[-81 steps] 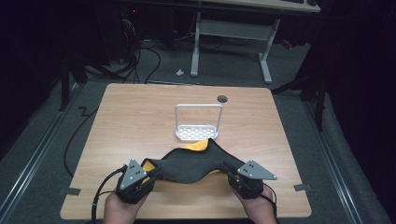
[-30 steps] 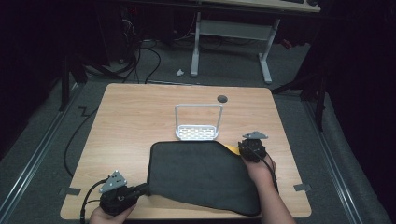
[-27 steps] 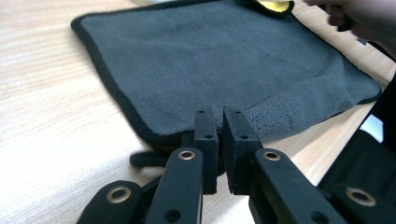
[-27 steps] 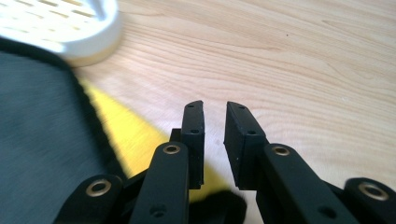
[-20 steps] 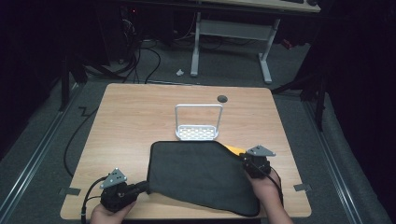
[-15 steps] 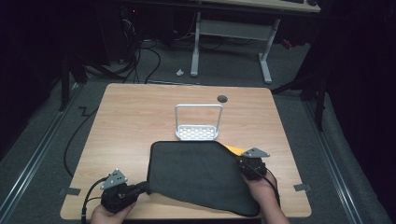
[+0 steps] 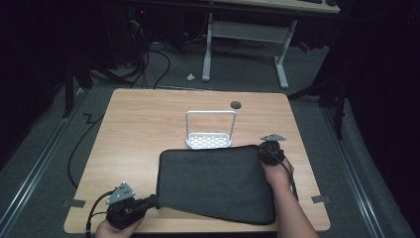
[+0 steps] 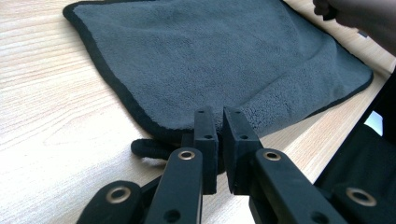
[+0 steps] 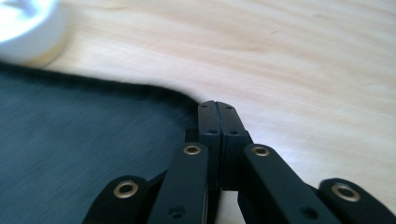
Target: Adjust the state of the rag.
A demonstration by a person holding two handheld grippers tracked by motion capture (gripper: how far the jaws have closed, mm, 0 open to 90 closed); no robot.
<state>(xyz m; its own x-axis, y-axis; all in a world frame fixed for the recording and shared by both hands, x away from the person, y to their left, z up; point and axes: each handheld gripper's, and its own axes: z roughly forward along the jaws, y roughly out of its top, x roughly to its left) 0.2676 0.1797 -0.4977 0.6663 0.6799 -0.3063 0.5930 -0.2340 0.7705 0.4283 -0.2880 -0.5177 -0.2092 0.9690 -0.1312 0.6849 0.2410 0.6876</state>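
Note:
A dark grey cloth (image 7: 215, 181) lies spread flat on the near half of the wooden table (image 7: 148, 119). At the table's front left, my left gripper (image 7: 153, 201) is shut on the cloth's near left corner. The left gripper view has the cloth (image 8: 224, 60) stretching away from the pinched corner at my left gripper (image 8: 219, 114). My right gripper (image 7: 262, 149) is at the cloth's far right corner. In the right gripper view its jaws are pressed together at my right gripper (image 9: 217, 106), on the very tip of the cloth (image 9: 70, 154).
A white wire rack (image 7: 210, 140) stands just beyond the cloth's far edge and appears blurred as the white rack (image 9: 28, 28) in the right gripper view. A round cable hole (image 7: 236, 105) sits near the table's back edge. Table legs and cables are on the floor behind.
The right gripper dipped toward the person, then moved back out to the far right. The folded-over orange corner beside it is gone and the cloth's far edge now lies flat. The left gripper has kept still.

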